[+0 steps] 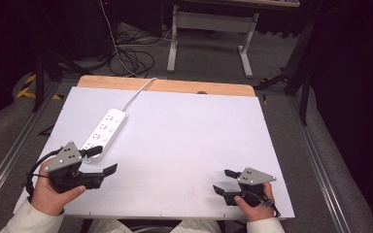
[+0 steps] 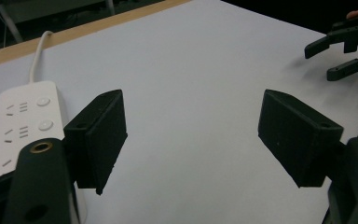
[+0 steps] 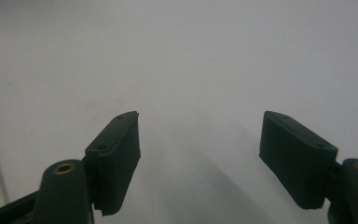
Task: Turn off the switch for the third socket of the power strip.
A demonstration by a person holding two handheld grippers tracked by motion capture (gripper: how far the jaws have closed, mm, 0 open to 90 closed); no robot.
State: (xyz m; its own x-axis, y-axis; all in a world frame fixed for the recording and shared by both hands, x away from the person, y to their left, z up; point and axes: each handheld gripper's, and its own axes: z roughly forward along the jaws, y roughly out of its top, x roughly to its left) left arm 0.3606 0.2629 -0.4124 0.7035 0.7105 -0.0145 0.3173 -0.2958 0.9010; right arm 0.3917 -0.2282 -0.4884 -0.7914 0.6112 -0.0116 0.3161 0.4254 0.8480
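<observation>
evidently i held my left gripper released near the table's left edge, jaws either side of the power strip's near end. my right gripper rested released by the near right corner, grasping nothing, probably waiting.

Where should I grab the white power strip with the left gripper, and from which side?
Grip the power strip across its narrow width near the end closest to the left gripper, coming down from above. It lies flat and long on the table, so only its two long edges fit between open jaws. Its cord leaves the far end.
</observation>
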